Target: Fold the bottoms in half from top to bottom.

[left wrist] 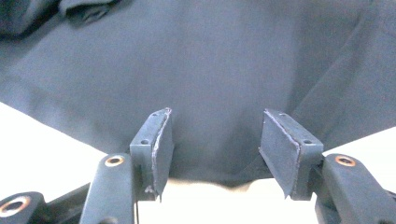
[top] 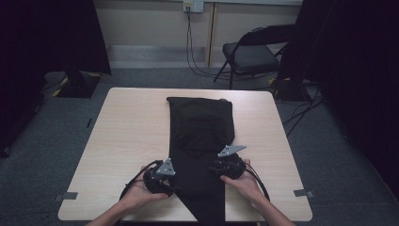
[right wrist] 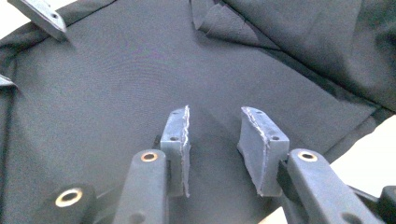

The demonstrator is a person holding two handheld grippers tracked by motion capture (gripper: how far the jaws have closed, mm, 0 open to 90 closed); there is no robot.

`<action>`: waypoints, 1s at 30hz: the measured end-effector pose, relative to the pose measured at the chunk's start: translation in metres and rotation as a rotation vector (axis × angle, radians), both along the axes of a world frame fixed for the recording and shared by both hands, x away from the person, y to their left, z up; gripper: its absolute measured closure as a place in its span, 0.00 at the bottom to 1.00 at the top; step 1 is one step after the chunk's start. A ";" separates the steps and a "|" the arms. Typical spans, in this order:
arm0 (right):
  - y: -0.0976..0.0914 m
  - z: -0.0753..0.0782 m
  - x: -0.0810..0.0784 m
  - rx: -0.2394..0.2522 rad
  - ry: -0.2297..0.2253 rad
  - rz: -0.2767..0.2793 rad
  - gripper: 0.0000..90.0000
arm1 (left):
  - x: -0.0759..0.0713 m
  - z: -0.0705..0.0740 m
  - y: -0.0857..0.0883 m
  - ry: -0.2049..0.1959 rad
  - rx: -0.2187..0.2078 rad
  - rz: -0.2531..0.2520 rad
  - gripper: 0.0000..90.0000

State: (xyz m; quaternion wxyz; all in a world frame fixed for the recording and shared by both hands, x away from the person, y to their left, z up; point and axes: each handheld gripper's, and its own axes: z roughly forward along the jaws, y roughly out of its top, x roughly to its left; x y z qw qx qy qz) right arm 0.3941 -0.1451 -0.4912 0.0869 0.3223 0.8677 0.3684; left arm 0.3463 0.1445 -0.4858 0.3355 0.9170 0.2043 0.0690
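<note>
I see the black garment (top: 201, 141) lying down the table's (top: 127, 136) middle; my left gripper (top: 170, 184) and right gripper (top: 217, 165) flank its near part, jaws apart, gripping nothing.

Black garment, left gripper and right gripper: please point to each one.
black garment (top: 202, 122), high view, folded upper part.
left gripper (left wrist: 215, 149), left gripper view, midway between its fingertips.
right gripper (right wrist: 215, 144), right gripper view, midway between its fingertips.

Grey carpet (top: 141, 77) – black folding chair (top: 251, 54)
</note>
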 end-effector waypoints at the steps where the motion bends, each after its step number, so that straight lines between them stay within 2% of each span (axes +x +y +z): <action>1: 0.001 0.000 -0.001 -0.006 -0.006 0.001 0.70 | -0.004 0.000 0.007 -0.002 0.003 0.016 0.49; 4: 0.001 0.000 -0.002 -0.010 -0.016 0.002 0.70 | -0.006 0.000 0.012 -0.005 0.004 0.010 0.48; 8: 0.001 0.000 -0.002 -0.013 -0.018 -0.003 0.70 | -0.008 0.001 0.024 0.014 0.025 0.025 0.44; 9: 0.001 0.000 -0.003 -0.013 -0.020 -0.004 0.70 | -0.007 0.001 0.029 0.015 0.016 0.035 0.43; 10: 0.002 0.000 -0.003 -0.015 -0.019 -0.004 0.67 | -0.004 0.001 0.033 0.039 0.000 0.065 0.43; 11: 0.002 0.000 -0.003 -0.016 -0.017 -0.003 0.65 | -0.004 0.001 0.033 0.039 0.000 0.065 0.43; 12: 0.003 0.001 -0.003 -0.026 -0.018 -0.007 0.63 | 0.003 0.005 0.037 0.069 -0.046 0.076 0.43; 14: 0.002 0.004 -0.002 -0.014 -0.026 -0.016 0.63 | 0.006 0.007 0.038 0.062 -0.058 0.084 0.44; 16: -0.001 0.008 0.000 0.006 -0.032 -0.027 0.62 | 0.016 0.016 0.041 0.051 -0.123 0.132 0.45; 17: -0.006 0.017 0.006 0.041 -0.052 -0.065 0.58 | 0.026 0.023 0.041 0.023 -0.157 0.167 0.48; 18: -0.006 0.017 0.006 0.041 -0.052 -0.065 0.58 | 0.026 0.023 0.041 0.023 -0.157 0.167 0.48; 19: -0.012 0.025 0.014 0.065 -0.083 -0.105 0.54 | 0.035 0.028 0.040 0.003 -0.161 0.188 0.49; 20: -0.014 0.030 0.019 0.076 -0.098 -0.132 0.51 | 0.052 0.035 0.036 -0.034 -0.185 0.220 0.50; 21: -0.016 0.034 0.025 0.086 -0.109 -0.152 0.48 | 0.063 0.037 0.033 -0.043 -0.194 0.233 0.50; 22: -0.016 0.034 0.025 0.086 -0.109 -0.152 0.48 | 0.063 0.037 0.033 -0.043 -0.194 0.233 0.50; 23: -0.018 0.039 0.039 0.096 -0.129 -0.184 0.42 | 0.084 0.037 0.026 -0.056 -0.210 0.256 0.50; 24: -0.018 0.039 0.039 0.096 -0.129 -0.184 0.42 | 0.084 0.037 0.026 -0.056 -0.210 0.256 0.50; 25: -0.019 0.041 0.054 0.110 -0.116 -0.204 0.39 | 0.102 0.034 0.019 -0.044 -0.253 0.299 0.50; 27: -0.019 0.039 0.068 0.111 -0.102 -0.220 0.38 | 0.115 0.030 0.013 -0.020 -0.288 0.316 0.50; 28: -0.019 0.039 0.068 0.111 -0.102 -0.220 0.38 | 0.115 0.030 0.013 -0.020 -0.288 0.316 0.50; 29: -0.018 0.034 0.078 0.107 -0.098 -0.232 0.38 | 0.123 0.025 0.003 -0.015 -0.269 0.314 0.51; 30: -0.018 0.029 0.082 0.103 -0.090 -0.243 0.38 | 0.127 0.022 -0.002 -0.027 -0.229 0.316 0.51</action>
